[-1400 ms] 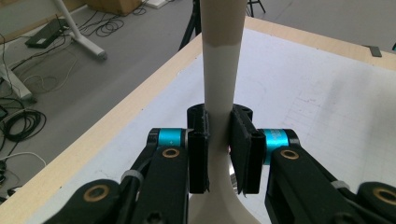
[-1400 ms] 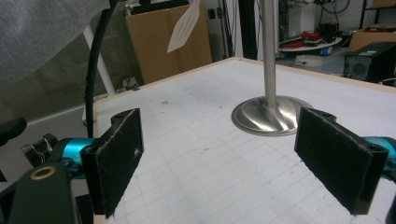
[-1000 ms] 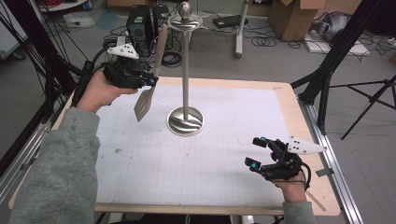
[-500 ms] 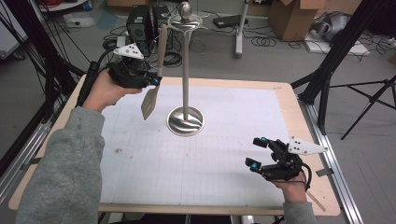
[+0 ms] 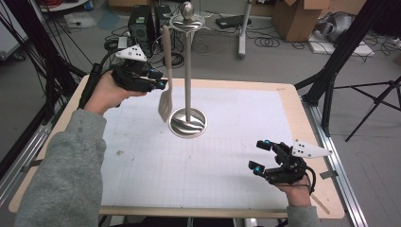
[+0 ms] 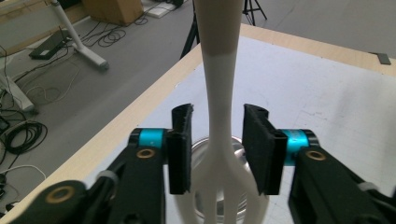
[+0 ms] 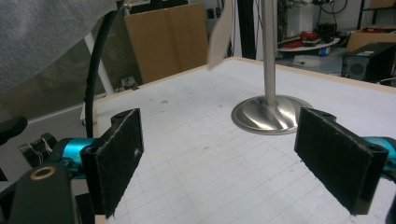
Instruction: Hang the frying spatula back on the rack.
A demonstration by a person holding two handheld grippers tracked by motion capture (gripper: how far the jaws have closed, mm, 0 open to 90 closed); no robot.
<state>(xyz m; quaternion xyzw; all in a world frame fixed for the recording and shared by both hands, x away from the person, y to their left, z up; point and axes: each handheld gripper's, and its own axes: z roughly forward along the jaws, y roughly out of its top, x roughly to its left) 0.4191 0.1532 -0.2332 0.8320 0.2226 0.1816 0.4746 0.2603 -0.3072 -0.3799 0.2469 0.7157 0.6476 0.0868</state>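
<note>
A pale slotted spatula [image 5: 165,101] hangs by its top from the head of a steel utensil stand [image 5: 187,71], its blade just above the round base. My left gripper [image 5: 158,79] is around the handle [image 6: 218,93] at mid-height. Its jaws have just been opening, and a gap shows between each pad [image 6: 180,149] and the handle, so it stands open. My right gripper [image 5: 259,155] rests low at the table's front right, wide open with nothing between its pads [image 7: 119,158]. In the right gripper view the stand's base [image 7: 271,114] and the spatula blade [image 7: 219,37] lie ahead.
The white gridded mat [image 5: 203,161] covers the wooden table [image 5: 302,109]. Cables, a black box [image 5: 142,19] and cardboard boxes lie on the floor beyond the far edge. A black tripod leg [image 5: 331,85] stands off the right side.
The left jaws have parted from the spatula handle. The spatula has swung right, from tilted toward the left hand to hanging nearly straight beside the pole. The right gripper has not moved.
</note>
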